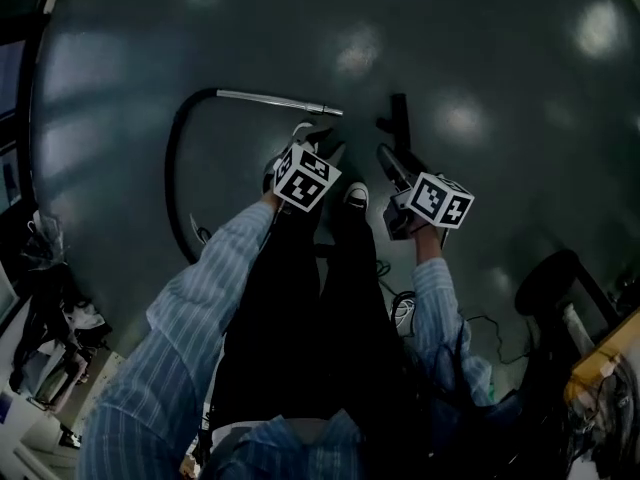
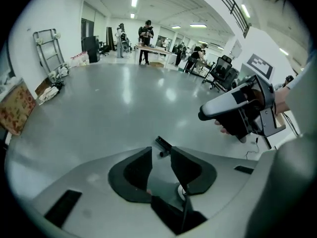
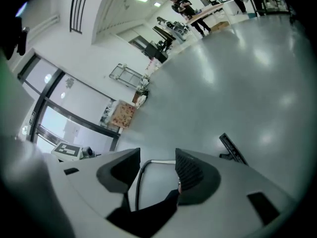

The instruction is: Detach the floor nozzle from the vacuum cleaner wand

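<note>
Arms in striped sleeves [image 1: 190, 308] are bent at the waist, with the left tool [image 2: 161, 155] and right tool [image 3: 157, 157] angled down, jaws apart and empty. Farther out on the glossy grey floor [image 1: 480, 48] lies the chrome wand [image 1: 280, 101] with its curved black hose [image 1: 172, 168]. The flat black floor nozzle [image 1: 400, 118] lies detached near its tip.

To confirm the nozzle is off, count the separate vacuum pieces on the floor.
2. The metal wand, on its black hose, lies at left in the head view; the floor nozzle lies apart to its right. The legs may hide more.
</note>
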### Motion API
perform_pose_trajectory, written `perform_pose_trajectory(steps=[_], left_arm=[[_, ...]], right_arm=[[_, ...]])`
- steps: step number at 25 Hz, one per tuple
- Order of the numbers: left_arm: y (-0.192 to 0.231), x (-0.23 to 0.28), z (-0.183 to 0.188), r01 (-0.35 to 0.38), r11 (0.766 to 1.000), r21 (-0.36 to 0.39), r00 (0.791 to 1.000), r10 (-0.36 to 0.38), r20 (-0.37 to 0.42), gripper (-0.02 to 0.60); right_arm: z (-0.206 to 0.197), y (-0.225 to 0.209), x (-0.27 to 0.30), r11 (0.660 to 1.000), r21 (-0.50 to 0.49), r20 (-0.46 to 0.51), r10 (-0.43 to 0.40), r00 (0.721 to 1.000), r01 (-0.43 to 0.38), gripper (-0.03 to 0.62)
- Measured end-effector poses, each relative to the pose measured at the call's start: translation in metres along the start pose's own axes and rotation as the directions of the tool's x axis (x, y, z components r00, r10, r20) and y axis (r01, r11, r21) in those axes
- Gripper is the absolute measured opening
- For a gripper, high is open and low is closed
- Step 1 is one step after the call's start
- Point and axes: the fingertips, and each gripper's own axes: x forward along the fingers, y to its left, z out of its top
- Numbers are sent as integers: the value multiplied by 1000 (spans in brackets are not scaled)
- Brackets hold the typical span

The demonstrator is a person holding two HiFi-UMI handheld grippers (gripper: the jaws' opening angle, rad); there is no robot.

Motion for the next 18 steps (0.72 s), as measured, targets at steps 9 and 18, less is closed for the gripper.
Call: perform_pose_trajectory(steps=[9,18], left_arm=[[-21,-96,35,-153,973,-174,967,184,178,17],[-125,-218,62,-86,932,-353,933,200,300,14]], right_arm=[[1,81,-69,994,-42,16,101,995,-100,227],[-6,149,-190,990,-86,48,112,993,-108,227]])
